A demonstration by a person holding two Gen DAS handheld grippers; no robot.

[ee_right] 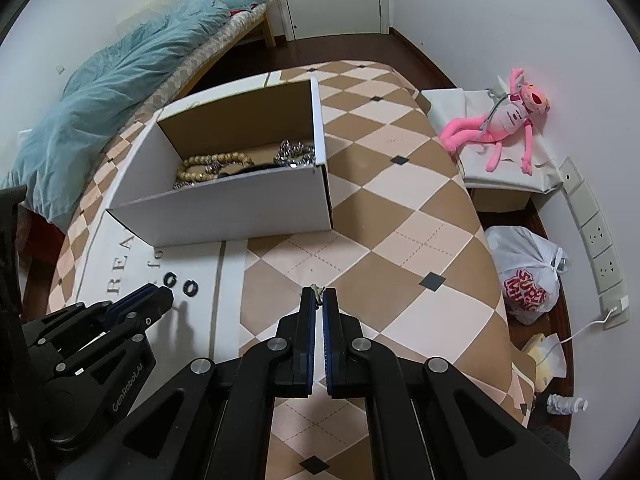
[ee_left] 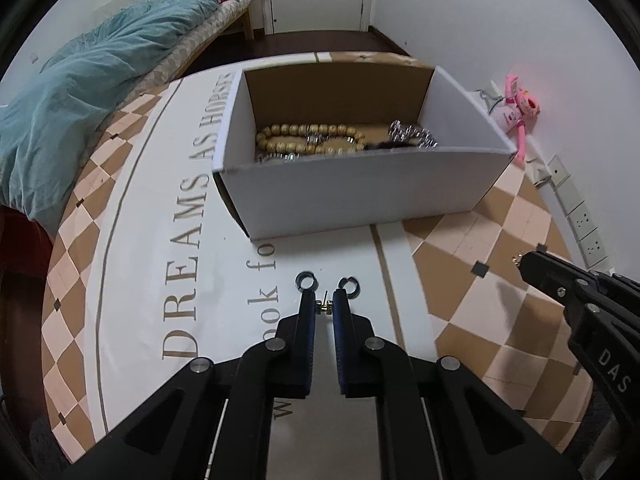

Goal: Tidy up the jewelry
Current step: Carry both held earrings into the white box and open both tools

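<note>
A white cardboard box (ee_left: 360, 188) stands on the checkered tablecloth and holds wooden bead bracelets (ee_left: 308, 138) and silver jewelry (ee_left: 412, 134). Two small dark hoop earrings (ee_left: 306, 280) lie on the cloth in front of the box. My left gripper (ee_left: 323, 307) is just behind them, shut on a small gold earring (ee_left: 323, 307). My right gripper (ee_right: 318, 295) is shut on a small gold-and-silver piece (ee_right: 317, 292) above the cloth, right of the left gripper. The box (ee_right: 224, 208), beads (ee_right: 212, 162) and hoops (ee_right: 190, 287) also show in the right wrist view.
A bed with a teal blanket (ee_left: 80, 92) lies to the left. A pink plush toy (ee_right: 500, 120) sits on a low stand at the right. A white plastic bag (ee_right: 528, 272) and wall sockets (ee_right: 600, 240) are beside the table's right edge.
</note>
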